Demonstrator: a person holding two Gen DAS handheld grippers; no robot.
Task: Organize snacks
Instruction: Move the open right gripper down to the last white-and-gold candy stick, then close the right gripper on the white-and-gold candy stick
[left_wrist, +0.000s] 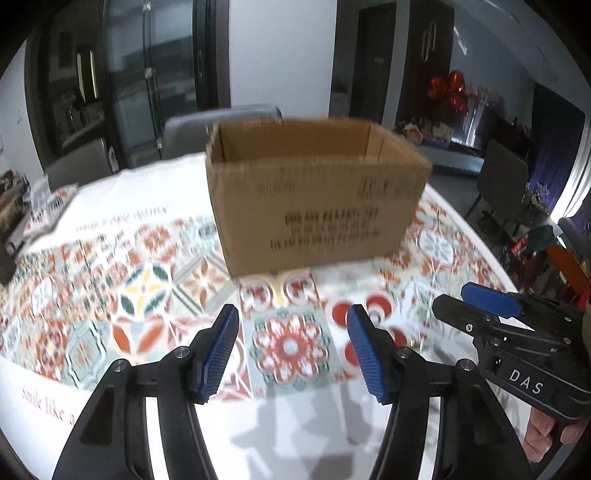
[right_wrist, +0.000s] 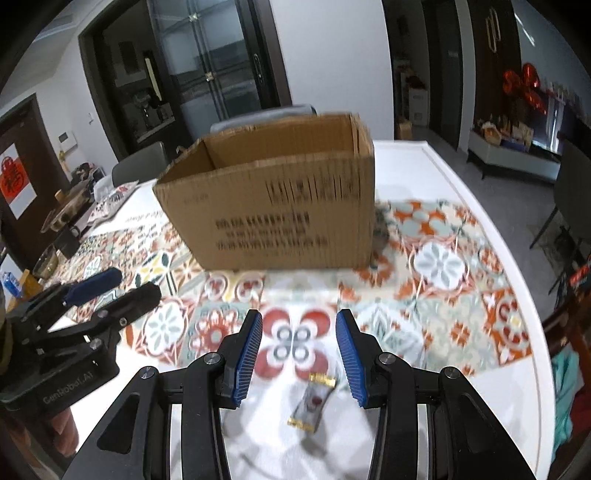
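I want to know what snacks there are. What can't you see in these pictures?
- Box inside: both views, near wall hides its floor.
- Box print: both views, motion-blurred, unreadable.
- Snack label: right view, small and blurred.
- Snack in left view: hidden behind the left gripper finger.

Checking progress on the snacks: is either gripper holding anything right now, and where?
Nothing held. The left gripper and right gripper are both open; the snack packet lies on the tablecloth.
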